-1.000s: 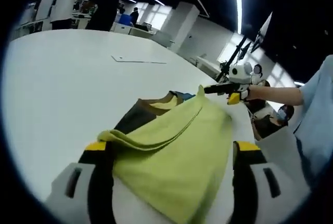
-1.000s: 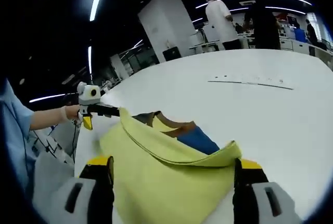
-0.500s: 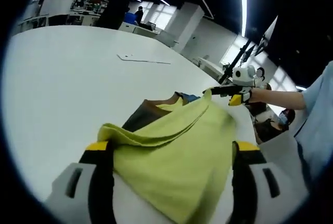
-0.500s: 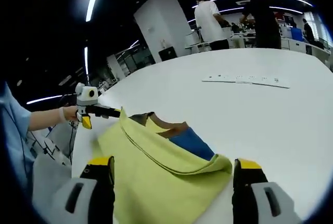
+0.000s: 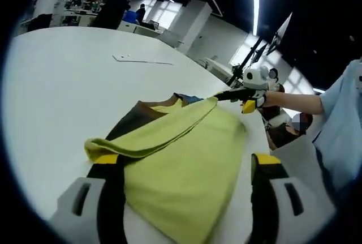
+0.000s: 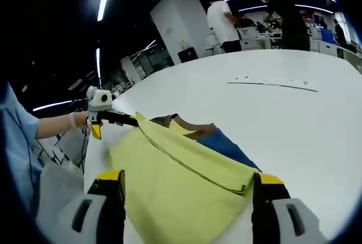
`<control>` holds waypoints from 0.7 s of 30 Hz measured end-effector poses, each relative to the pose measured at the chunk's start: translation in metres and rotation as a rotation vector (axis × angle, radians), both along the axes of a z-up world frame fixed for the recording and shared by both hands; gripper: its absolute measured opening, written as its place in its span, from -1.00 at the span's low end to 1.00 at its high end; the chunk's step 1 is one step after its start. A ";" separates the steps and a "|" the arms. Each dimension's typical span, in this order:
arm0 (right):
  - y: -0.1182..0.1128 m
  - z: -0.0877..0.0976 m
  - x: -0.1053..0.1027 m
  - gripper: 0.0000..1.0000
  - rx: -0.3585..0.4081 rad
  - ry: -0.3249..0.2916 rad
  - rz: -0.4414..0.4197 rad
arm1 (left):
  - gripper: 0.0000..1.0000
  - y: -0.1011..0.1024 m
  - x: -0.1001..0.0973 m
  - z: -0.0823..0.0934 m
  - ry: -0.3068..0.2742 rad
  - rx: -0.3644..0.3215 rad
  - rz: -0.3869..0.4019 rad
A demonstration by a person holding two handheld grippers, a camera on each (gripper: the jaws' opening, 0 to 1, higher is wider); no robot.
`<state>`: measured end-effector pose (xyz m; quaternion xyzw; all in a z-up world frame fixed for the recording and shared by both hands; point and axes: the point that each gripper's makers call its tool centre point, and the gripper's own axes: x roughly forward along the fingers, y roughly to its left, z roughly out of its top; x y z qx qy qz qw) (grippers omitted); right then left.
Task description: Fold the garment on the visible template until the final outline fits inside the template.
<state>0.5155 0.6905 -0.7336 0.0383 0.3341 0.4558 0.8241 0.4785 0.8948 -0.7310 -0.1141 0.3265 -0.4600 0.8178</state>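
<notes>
Left gripper view: my left gripper (image 5: 180, 167) pinches a corner of the yellow-green cloth garment (image 5: 181, 153), lifted over the white table (image 5: 56, 85); the right gripper (image 5: 226, 94) grips its far corner.

Right gripper view: my right gripper (image 6: 186, 190) pinches the garment's near corner; the left gripper (image 6: 121, 119) holds the far one.

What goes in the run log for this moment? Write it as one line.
phase: mid-fold | left tongs: gripping corner of yellow-green garment | right tongs: gripping other corner | hem lifted above white table | brown, blue panels underneath
</notes>
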 end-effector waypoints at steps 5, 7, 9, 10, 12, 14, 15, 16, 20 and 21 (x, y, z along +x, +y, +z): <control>-0.012 0.000 -0.001 0.88 -0.002 0.024 -0.021 | 0.80 -0.001 0.001 0.001 0.001 -0.010 0.005; -0.013 0.001 -0.004 0.84 0.010 0.036 -0.020 | 0.80 -0.001 0.001 0.003 -0.003 -0.012 0.003; -0.011 0.004 -0.008 0.79 0.033 0.039 -0.014 | 0.80 -0.002 0.000 0.004 -0.003 -0.015 0.003; -0.009 0.003 -0.008 0.80 0.038 0.041 -0.011 | 0.80 -0.002 0.001 0.004 -0.003 -0.016 0.003; -0.003 0.002 -0.010 0.80 0.041 0.044 -0.007 | 0.79 -0.003 0.000 0.004 -0.003 -0.018 0.001; 0.002 0.000 -0.012 0.80 0.046 0.052 0.003 | 0.79 -0.004 0.000 0.004 -0.001 -0.018 -0.002; 0.005 -0.001 -0.014 0.79 0.052 0.057 0.007 | 0.79 -0.005 -0.001 0.004 -0.001 -0.019 -0.002; 0.008 -0.002 -0.015 0.79 0.053 0.057 0.012 | 0.79 -0.006 -0.001 0.004 0.000 -0.020 -0.003; 0.021 -0.003 -0.015 0.80 0.088 0.068 0.019 | 0.79 -0.012 0.000 0.005 -0.002 -0.030 -0.009; 0.025 -0.003 -0.013 0.80 0.097 0.071 0.018 | 0.79 -0.015 0.002 0.006 -0.003 -0.037 -0.011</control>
